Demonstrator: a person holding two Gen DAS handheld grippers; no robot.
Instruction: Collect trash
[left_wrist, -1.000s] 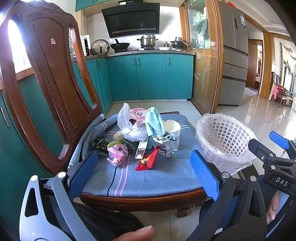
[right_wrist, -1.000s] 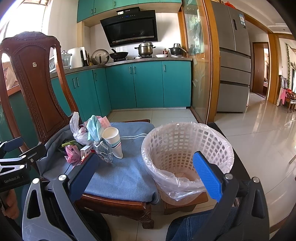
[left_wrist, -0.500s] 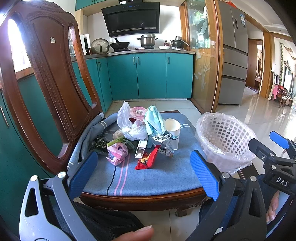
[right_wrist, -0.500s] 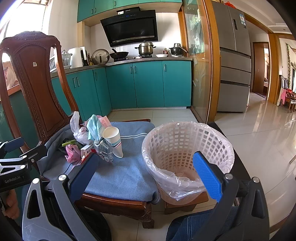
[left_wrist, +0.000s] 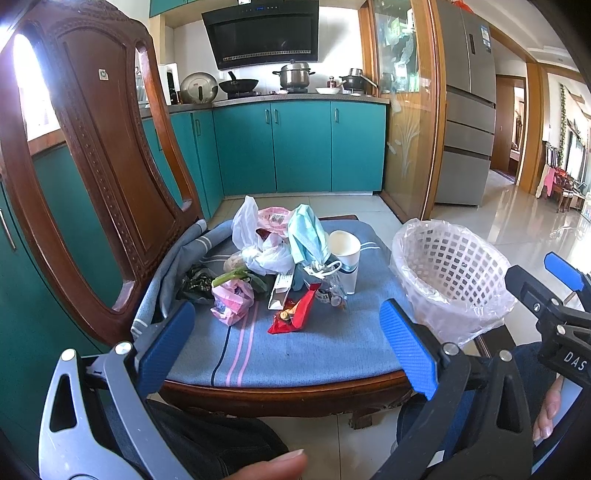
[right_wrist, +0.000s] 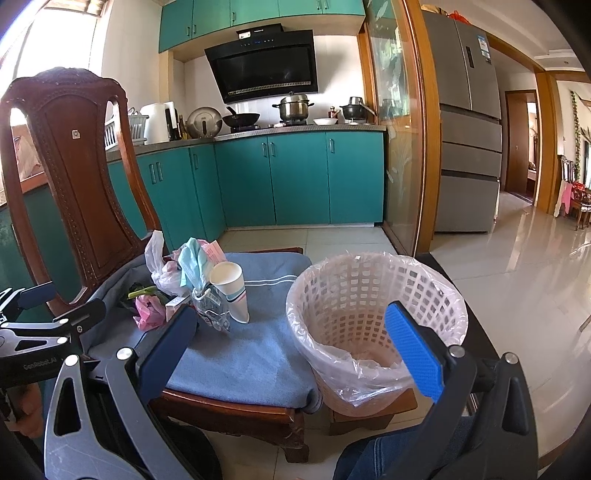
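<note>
Heaped trash on blue chair cushion: bags, mask, upright paper cup, red wrapper; lined white basket beside.

One wooden chair stands ahead of the left jaws, carrying one blue cushion. On it, ahead of and between those jaws, lies one heap of rubbish: one white paper cup, one blue face mask, one red wrapper, one crumpled pink bag, one white plastic bag, one pink-printed bag behind it, one small white carton, one green vegetable stalk, and one clear packet whose contents cannot be made out. One white lattice wastebasket sits between the right jaws, with one clear liner. Two grippers show: the left gripper and the right gripper.
</note>
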